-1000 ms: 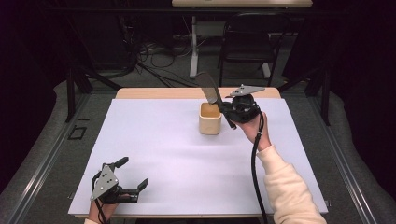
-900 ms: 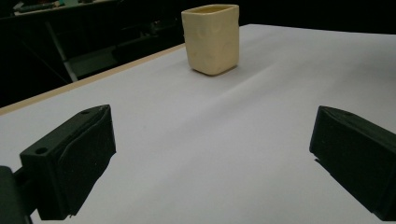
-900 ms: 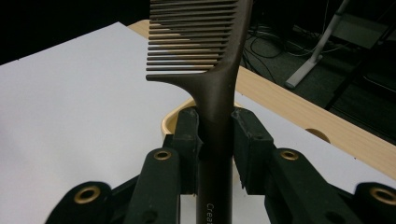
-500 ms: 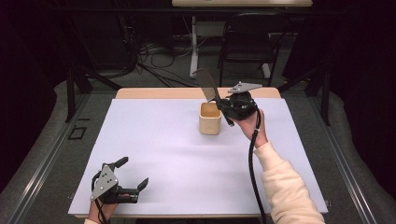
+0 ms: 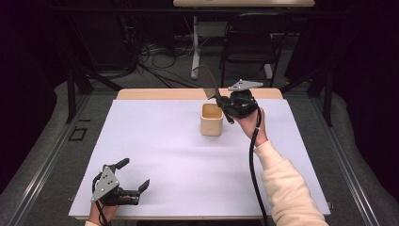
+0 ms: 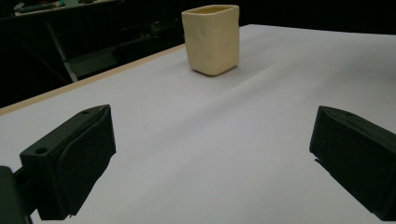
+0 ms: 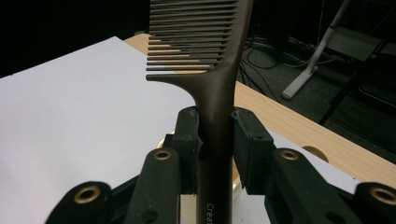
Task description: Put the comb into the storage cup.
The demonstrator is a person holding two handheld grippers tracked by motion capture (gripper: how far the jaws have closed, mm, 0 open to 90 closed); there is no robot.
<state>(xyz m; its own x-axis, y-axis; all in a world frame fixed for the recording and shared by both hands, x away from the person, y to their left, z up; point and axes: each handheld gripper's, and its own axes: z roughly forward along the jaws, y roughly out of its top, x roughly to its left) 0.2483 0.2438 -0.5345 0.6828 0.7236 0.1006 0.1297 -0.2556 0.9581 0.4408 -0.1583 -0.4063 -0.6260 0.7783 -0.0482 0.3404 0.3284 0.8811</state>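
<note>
In the high view the right gripper is holding a dark comb above the far rim of the cream cup, its toothed end tilting up and away past the jaw tips and its handle slanting down beside the cup; the left gripper is resting near the front edge of the white sheet, its jaws standing wide with nothing between them. In the left gripper view the cup is standing upright well ahead of the spread jaws. In the right gripper view the jaws are clamping the comb by its handle, teeth rising beyond the tips. The grip is sitting on a narrow, smooth handle, so the comb could be pivoting or slipping as it is lowered. The handle end could also be catching the cup's rim and tipping the light, unsteadied cup over.
</note>
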